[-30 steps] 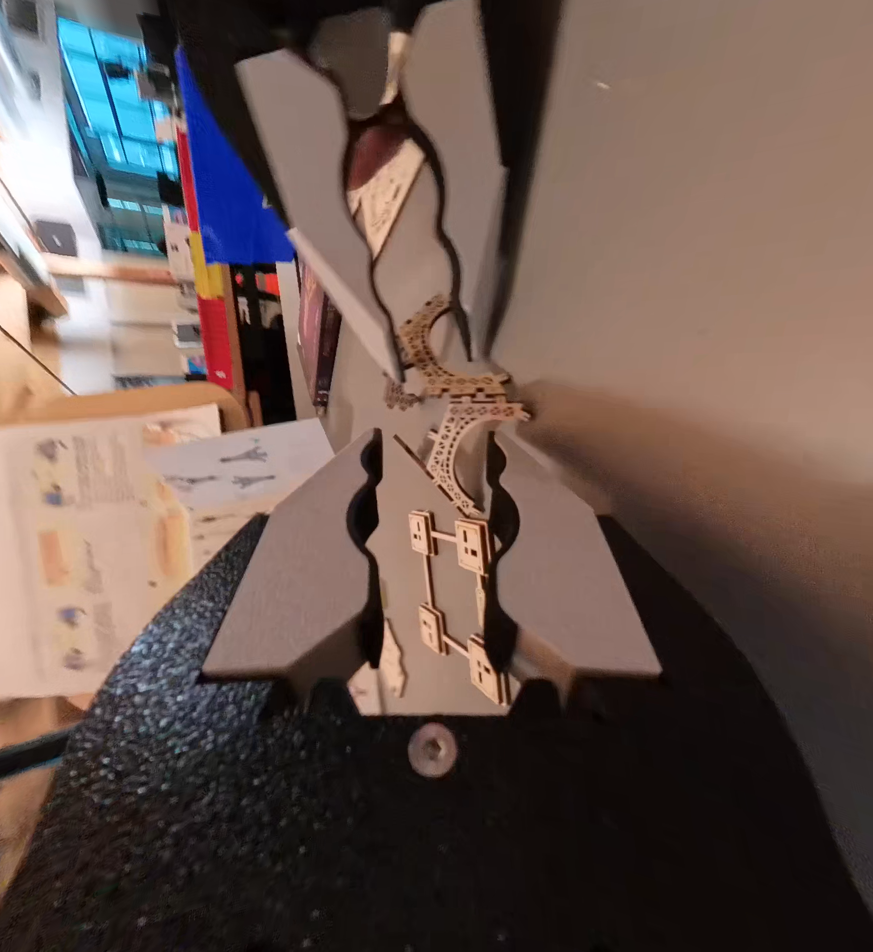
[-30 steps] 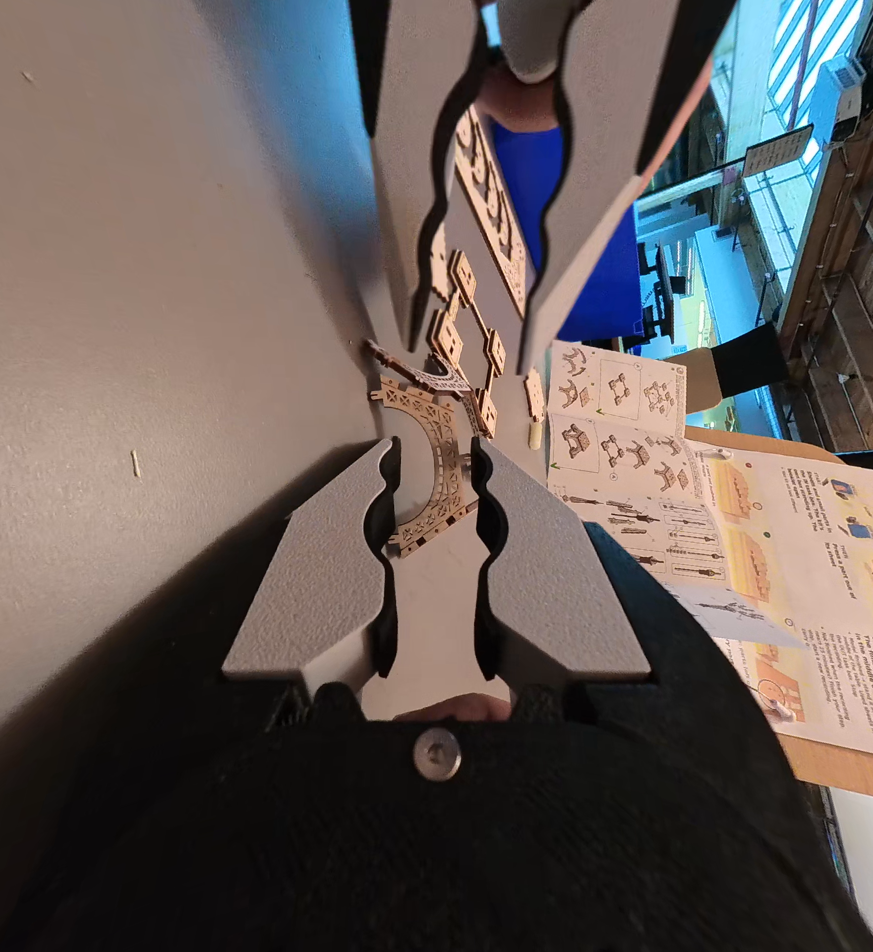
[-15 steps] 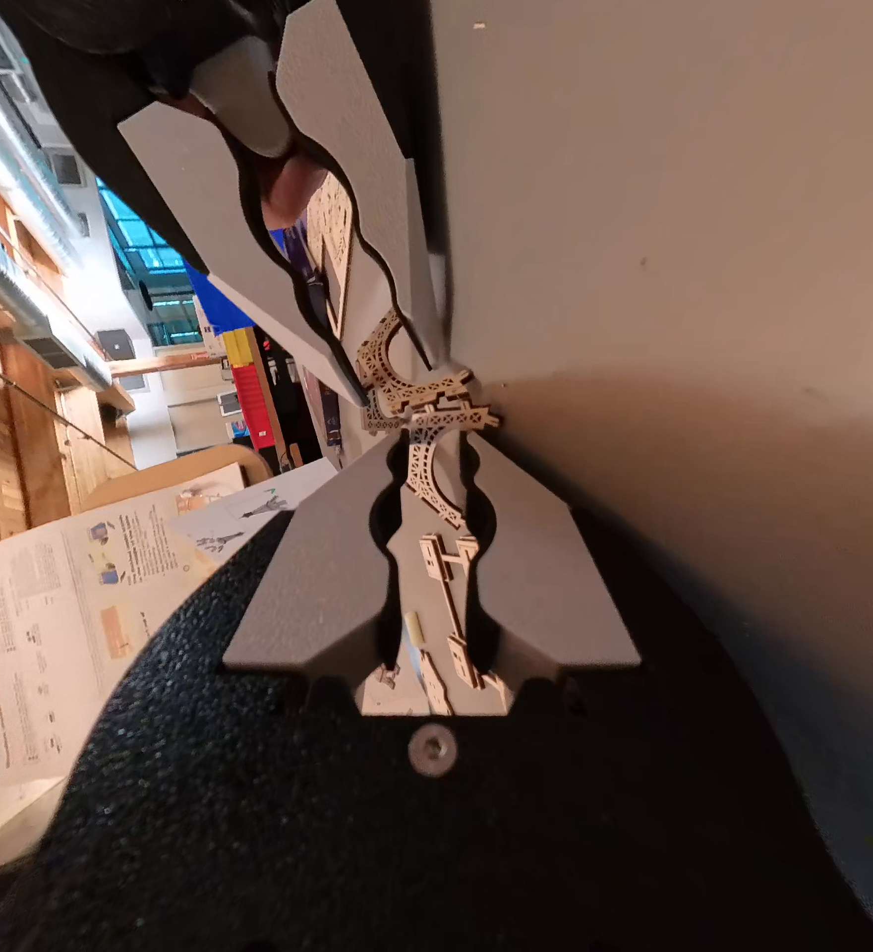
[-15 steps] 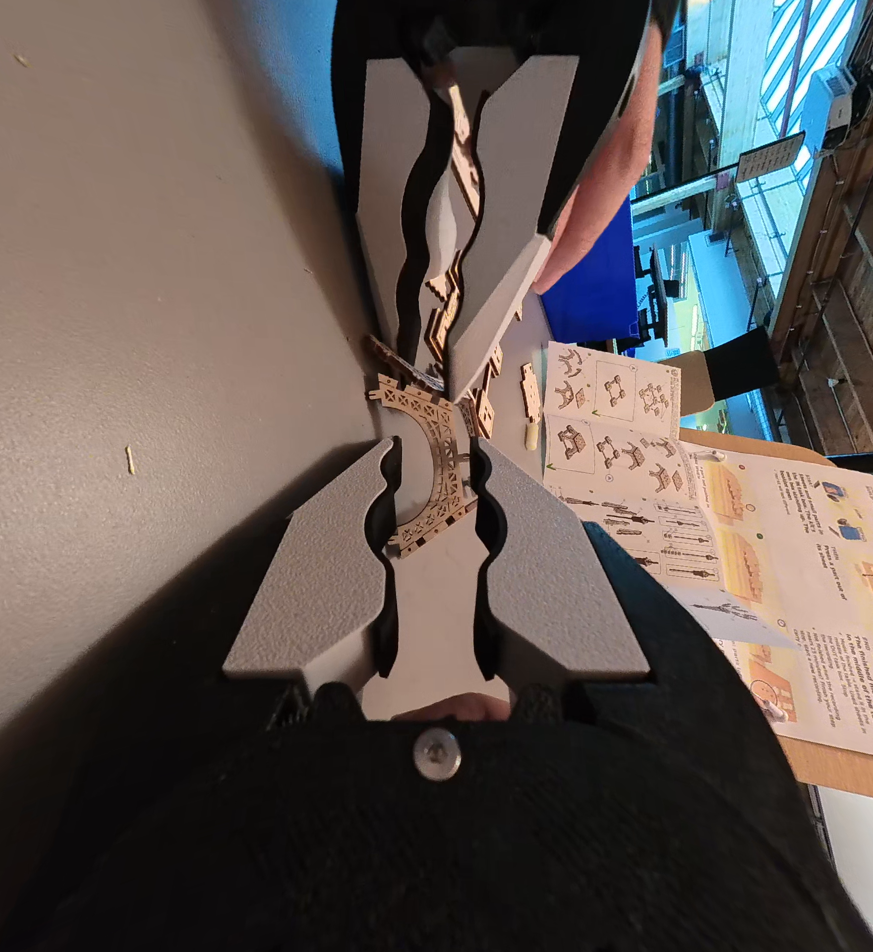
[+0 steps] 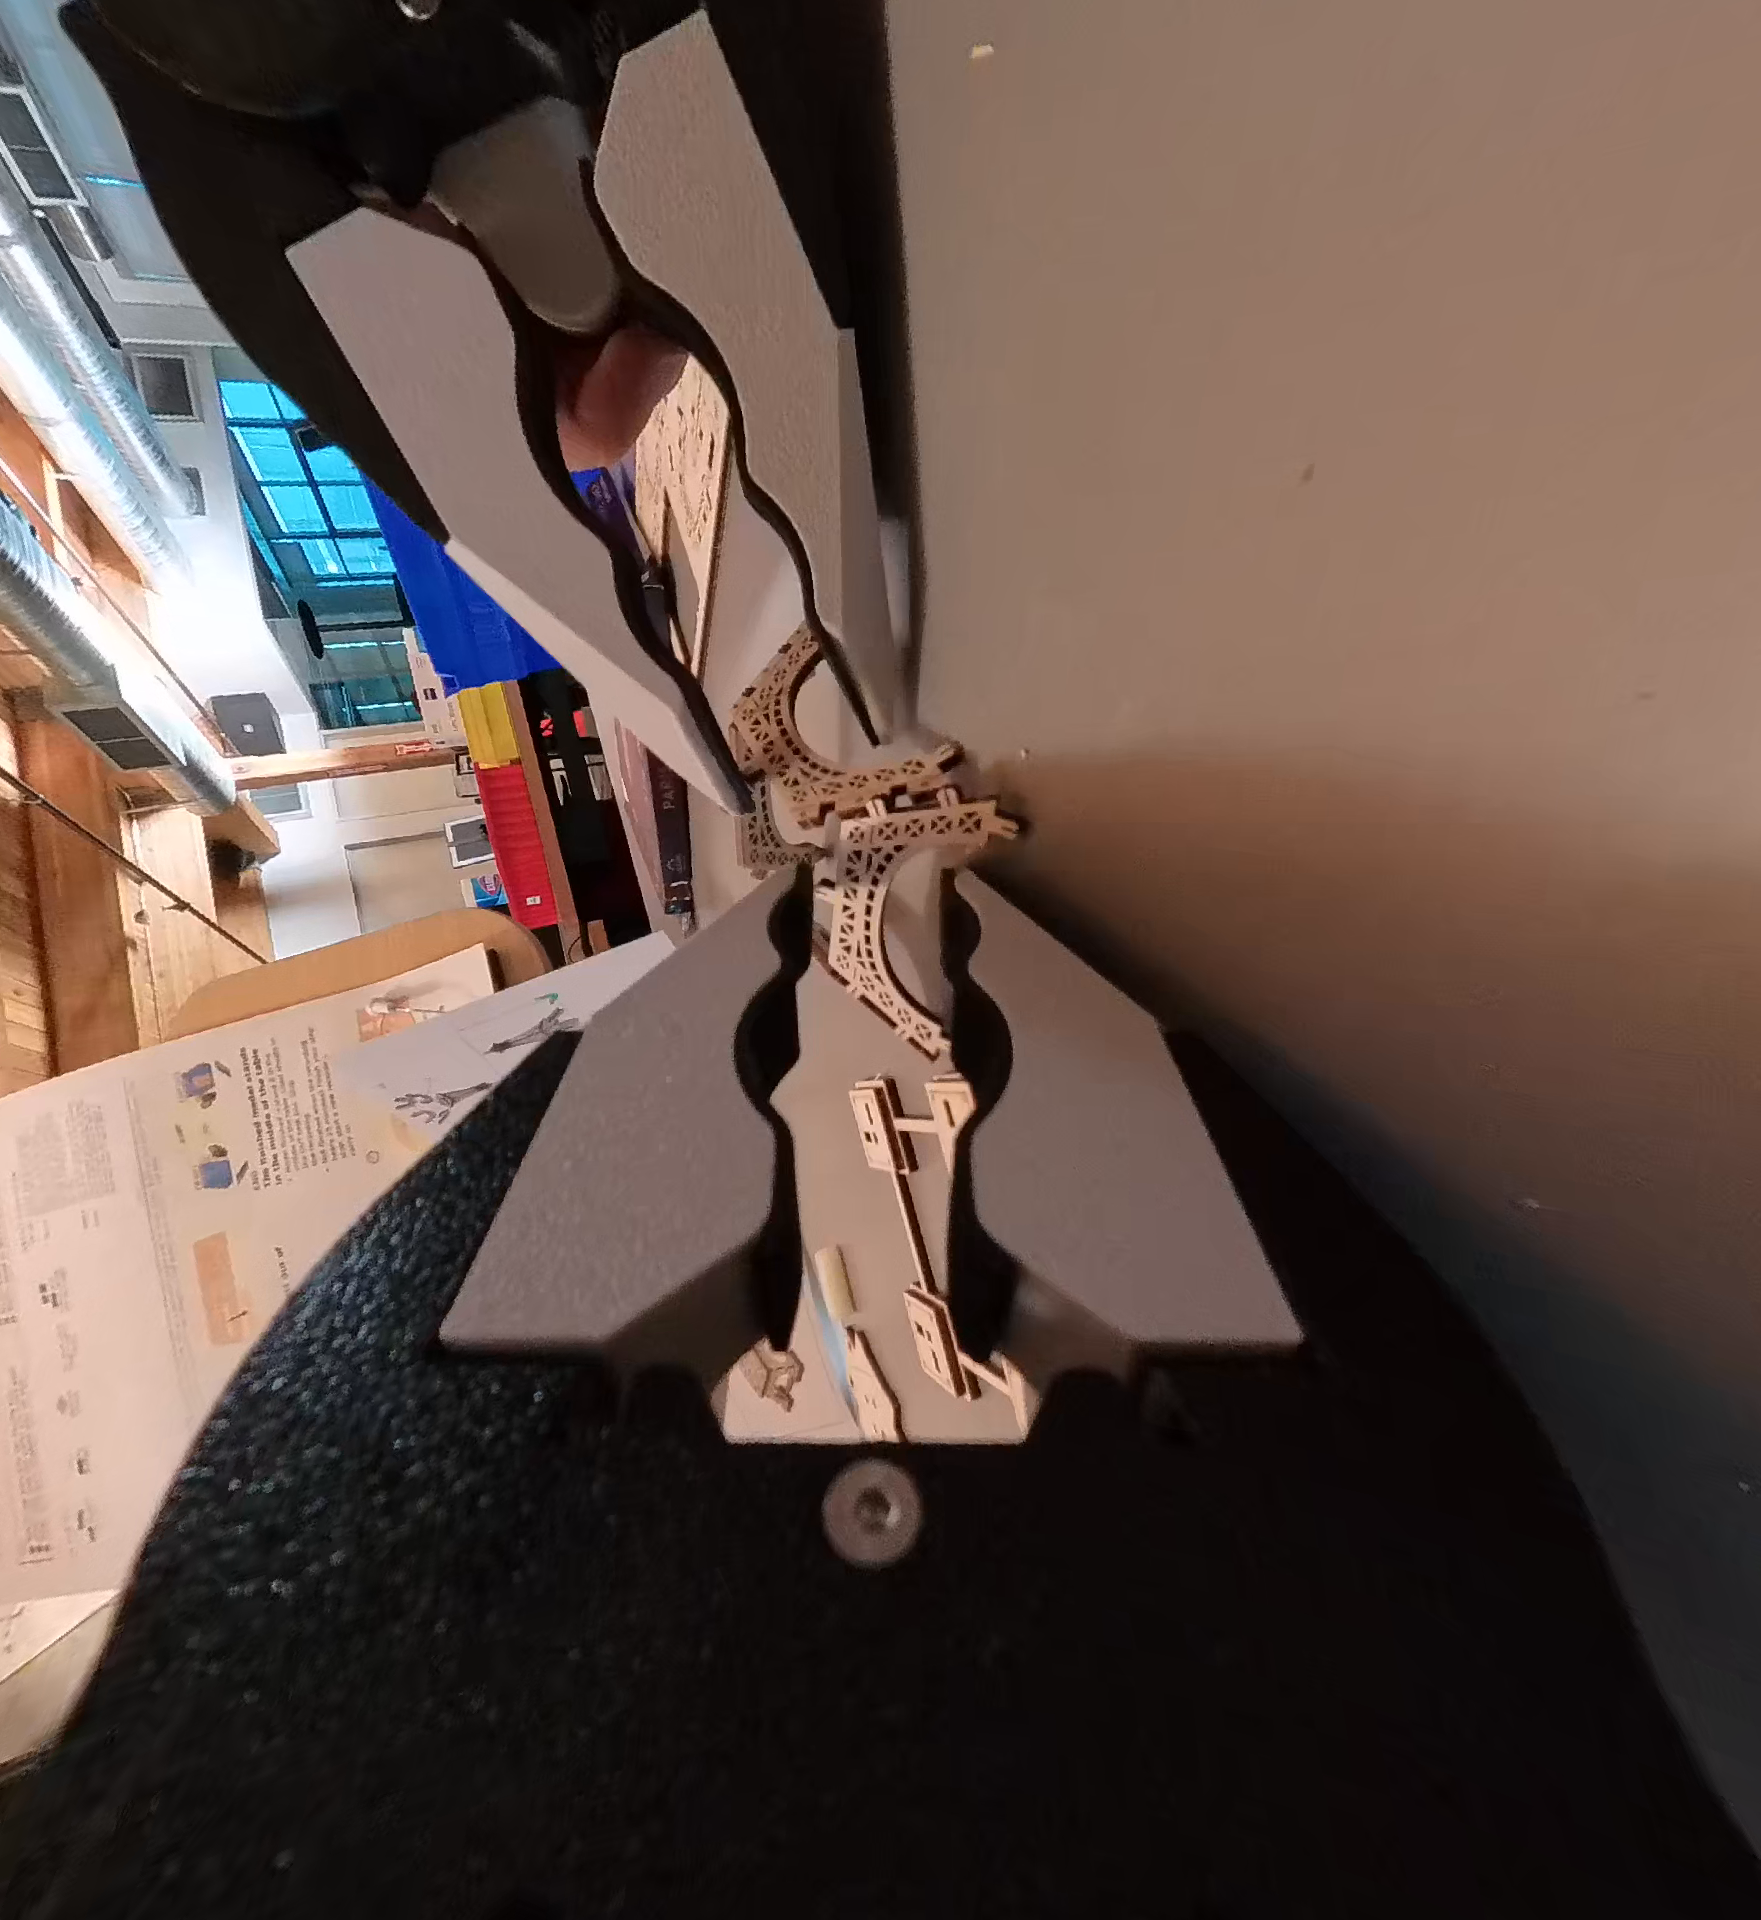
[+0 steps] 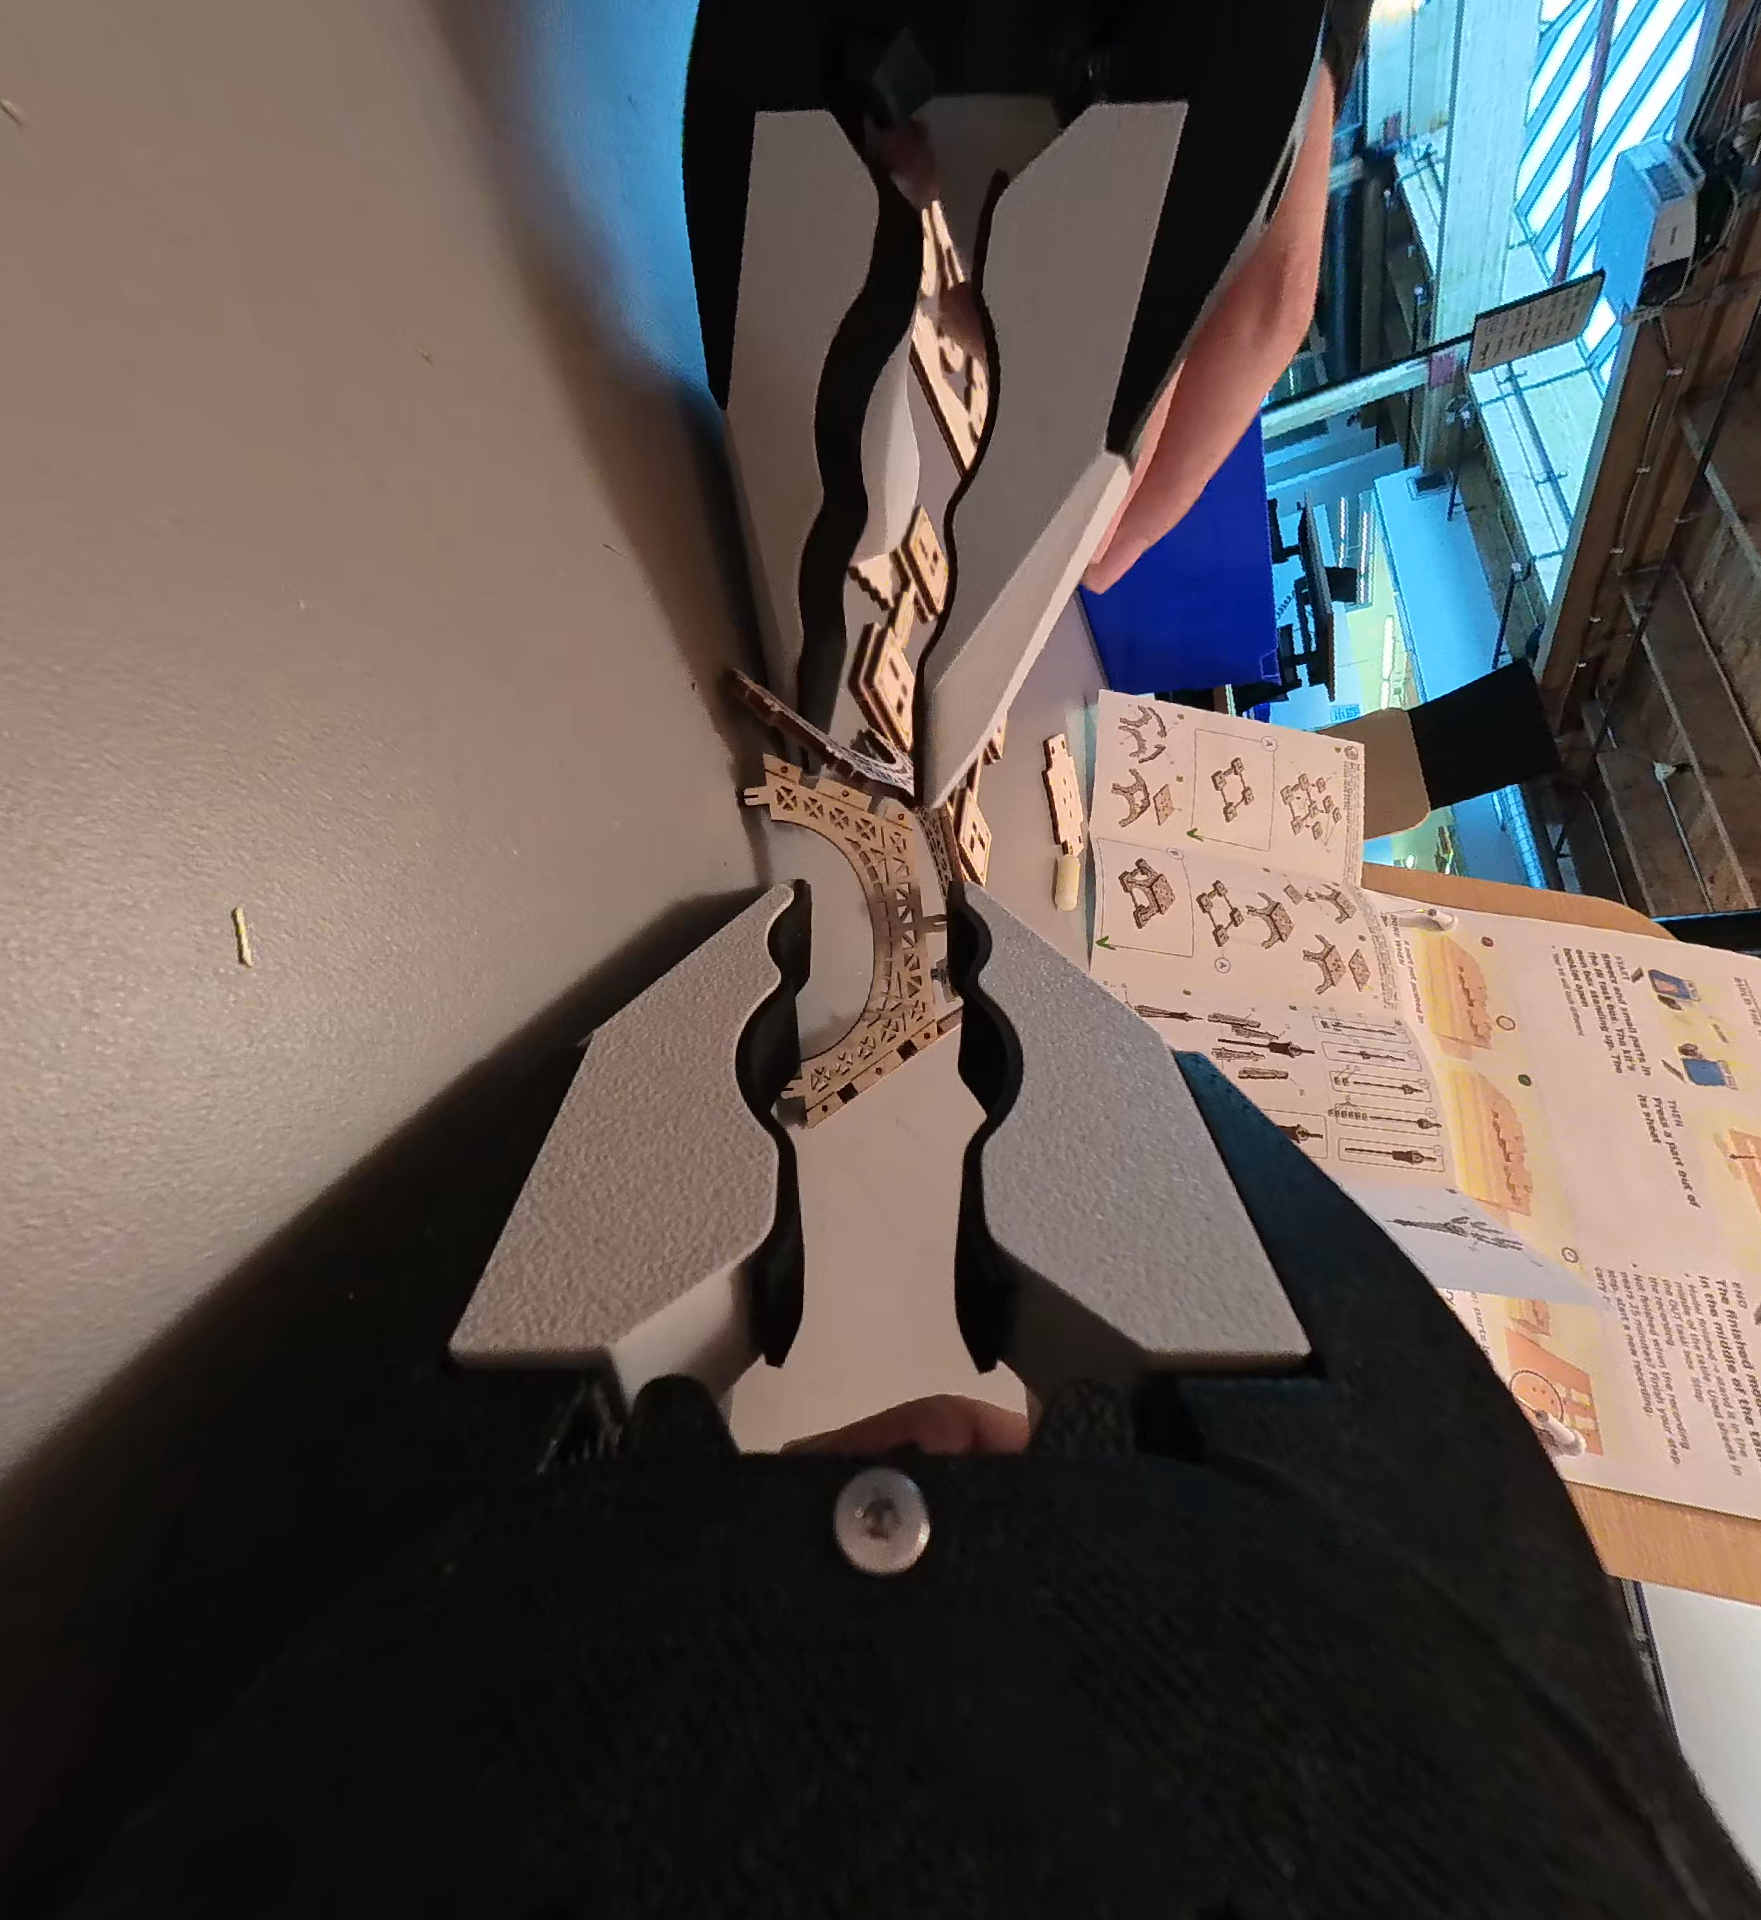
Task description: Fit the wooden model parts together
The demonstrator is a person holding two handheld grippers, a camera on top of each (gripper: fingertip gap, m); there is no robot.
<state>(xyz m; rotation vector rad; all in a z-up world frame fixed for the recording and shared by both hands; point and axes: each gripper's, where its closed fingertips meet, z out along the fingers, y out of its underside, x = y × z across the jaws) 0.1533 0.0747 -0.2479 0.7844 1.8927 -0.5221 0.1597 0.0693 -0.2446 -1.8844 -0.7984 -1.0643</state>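
The left gripper (image 5: 876,883) and the right gripper (image 6: 876,904) face each other tip to tip over a grey tabletop (image 5: 1375,520). Each one holds a thin wooden arch with a lacy cut pattern. The left jaws are close together and clamped on the left arch (image 5: 871,935), which curves back between the fingers. The right jaws are also close together and clamped on the right arch (image 6: 886,935), and its curved leg runs back to the inner side of the left finger. In the left view the right arch (image 5: 782,727) sticks out from the far gripper's tips. The flat top bars of the two arches meet and touch just past the left gripper's tips, close to the tabletop, but I cannot tell if they are locked together. A small wooden frame (image 5: 912,1195) made of little blocks joined by thin sticks lies on the tabletop under the left gripper. More small wooden bits (image 6: 1061,790) lie near it. Paper sheets with drawings (image 6: 1478,1039) lie on the tabletop to the side. A bare forearm (image 6: 1208,395) shows beside the left gripper in the right view
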